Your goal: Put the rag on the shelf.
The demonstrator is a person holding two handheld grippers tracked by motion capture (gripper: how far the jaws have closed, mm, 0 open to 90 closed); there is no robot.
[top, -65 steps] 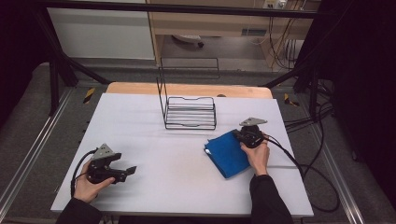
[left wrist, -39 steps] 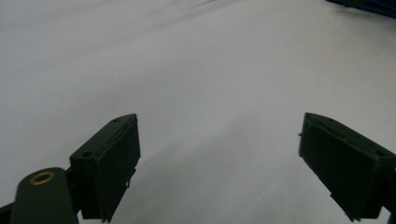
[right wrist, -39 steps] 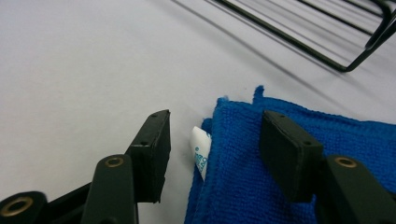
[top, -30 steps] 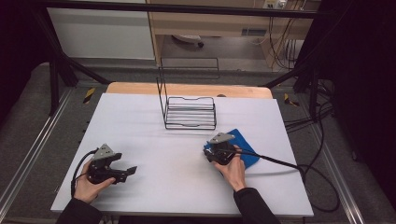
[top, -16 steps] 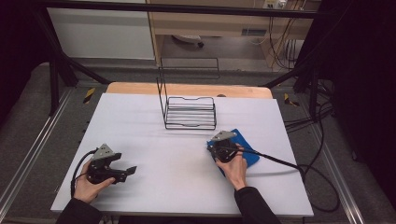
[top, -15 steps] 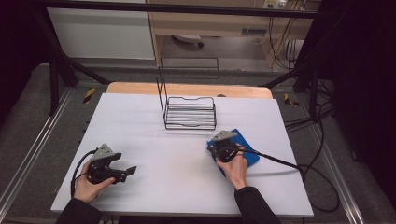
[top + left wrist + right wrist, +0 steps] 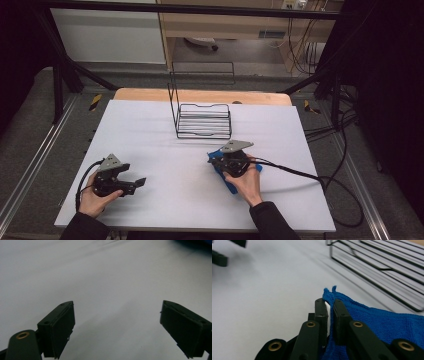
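The right gripper (image 7: 329,303) has just closed its jaws on the near-left corner of the blue cloth (image 7: 384,325), whose bulk seems to trail rightward over the table (image 7: 165,130) under the hand, while the left gripper (image 7: 131,184), jaws apart and empty, sits well away to the left.

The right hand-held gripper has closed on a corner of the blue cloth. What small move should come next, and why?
Probably lift that corner a little higher and draw it across the cloth, as if to fold it. The right hand-held gripper is shut on the blue cloth, pinching its corner, while most of the cloth lies on the white table. The left hand-held gripper is open over bare table.
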